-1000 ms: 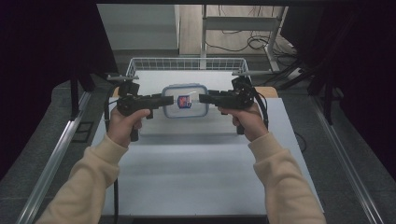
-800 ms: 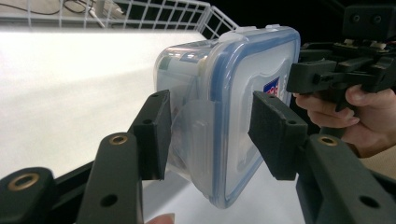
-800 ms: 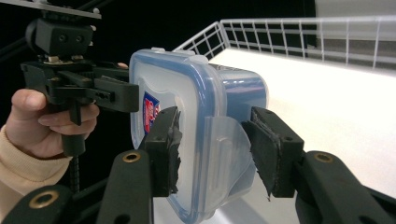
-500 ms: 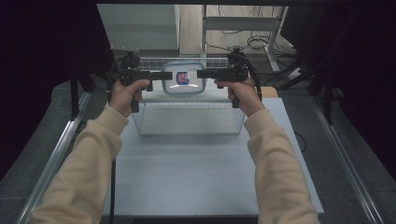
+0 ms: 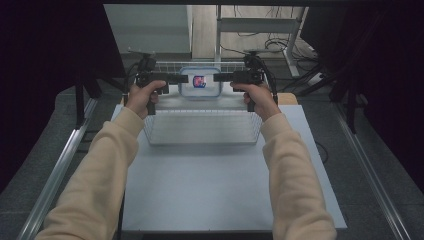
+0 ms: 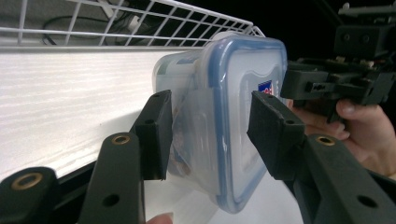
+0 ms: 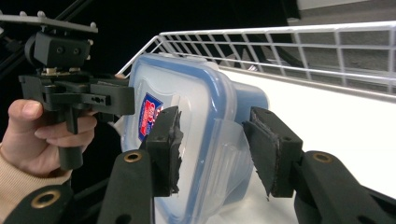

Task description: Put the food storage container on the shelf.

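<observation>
A pale grey worktop (image 5: 210, 190) stands in a dim room with dark curtains at both sides and cables on the floor beyond it. The left tongs (image 5: 176, 78) pinch the left latch flap of a clear plastic container (image 5: 200, 83) with a blue-rimmed lid; in the left gripper view the two black pads sit on either side of that end, top and bottom. The right tongs (image 5: 221, 77) clamp the opposite end the same way, one pad on the lid near its red and blue label (image 5: 199, 81), the other under the box. Both tongs point inward toward each other, level, with the container hanging between them in the air. It is held above the far part of a white wire basket (image 5: 202, 131) that rests on the worktop, close to the basket's back rim. The person's cream sleeves (image 5: 100, 165) reach in from the near edge.
</observation>
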A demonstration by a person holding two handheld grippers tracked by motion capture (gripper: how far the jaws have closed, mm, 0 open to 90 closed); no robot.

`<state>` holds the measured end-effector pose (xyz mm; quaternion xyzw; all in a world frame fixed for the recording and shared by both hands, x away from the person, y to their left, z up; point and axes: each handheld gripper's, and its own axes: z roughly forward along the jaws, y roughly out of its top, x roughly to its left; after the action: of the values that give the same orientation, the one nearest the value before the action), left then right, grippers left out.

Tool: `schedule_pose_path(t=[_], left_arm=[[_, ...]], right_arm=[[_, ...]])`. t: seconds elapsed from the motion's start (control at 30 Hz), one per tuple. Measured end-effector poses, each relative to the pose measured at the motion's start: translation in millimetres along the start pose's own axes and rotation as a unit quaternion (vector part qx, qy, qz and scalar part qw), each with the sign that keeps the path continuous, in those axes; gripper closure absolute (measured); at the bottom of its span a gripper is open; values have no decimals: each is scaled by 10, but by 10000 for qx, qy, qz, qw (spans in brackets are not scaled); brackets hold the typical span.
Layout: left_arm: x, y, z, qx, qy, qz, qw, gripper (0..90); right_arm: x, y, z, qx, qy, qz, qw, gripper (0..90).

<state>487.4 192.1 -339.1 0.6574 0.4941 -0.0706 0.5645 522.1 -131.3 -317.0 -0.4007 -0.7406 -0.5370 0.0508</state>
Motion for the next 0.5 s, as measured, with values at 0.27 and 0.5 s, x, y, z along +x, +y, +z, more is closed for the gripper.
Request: schedule_pose_path(t=[0.27, 0.5], left_arm=[[119, 52, 80, -17, -31, -477, 9989, 498], [203, 61, 134, -19, -46, -867, 9962, 481]], right_arm=[[-77, 91, 76, 150, -200, 605, 9979, 554], [-191, 88, 162, 193, -207, 1167, 9928, 531]])
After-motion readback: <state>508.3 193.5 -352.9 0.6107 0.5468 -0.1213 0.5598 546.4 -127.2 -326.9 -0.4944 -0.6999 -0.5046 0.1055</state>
